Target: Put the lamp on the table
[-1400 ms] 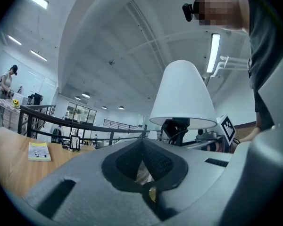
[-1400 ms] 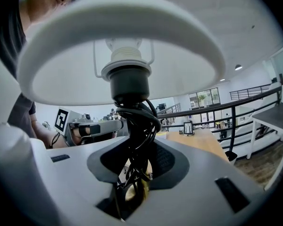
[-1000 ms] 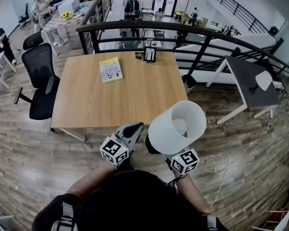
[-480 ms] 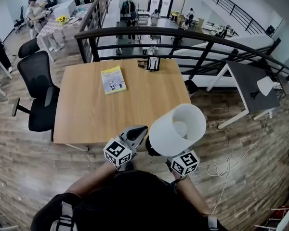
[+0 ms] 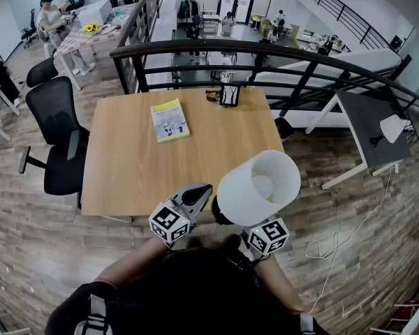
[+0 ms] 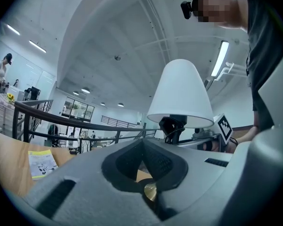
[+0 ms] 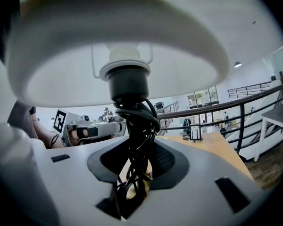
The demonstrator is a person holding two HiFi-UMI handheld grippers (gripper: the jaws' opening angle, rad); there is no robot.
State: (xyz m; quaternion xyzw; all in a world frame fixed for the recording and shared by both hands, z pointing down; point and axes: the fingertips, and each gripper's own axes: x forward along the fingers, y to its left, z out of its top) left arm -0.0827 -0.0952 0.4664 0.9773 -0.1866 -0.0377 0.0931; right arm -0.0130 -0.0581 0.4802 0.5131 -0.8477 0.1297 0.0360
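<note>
Wooden table (image 5: pixel 216 145) carries a yellow booklet (image 5: pixel 170 120), railing (image 5: pixel 293 49) behind; right hand-held gripper (image 5: pixel 227 220) clamps the white lamp (image 5: pixel 258 187) by its stem, left hand-held gripper (image 5: pixel 201 192) is closed on nothing.

Wooden table (image 5: pixel 126 166), yellow booklet (image 5: pixel 170 120), dark stand (image 5: pixel 229 95) at far edge

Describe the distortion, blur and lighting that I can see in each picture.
Head view: evenly lit and sharp, but the wide lens bends the brown wooden plank floor. Left gripper view: dark rounded corners, background fairly sharp. Right gripper view: the white conical-shade lamp, very close, fills the top and looks soft.
</note>
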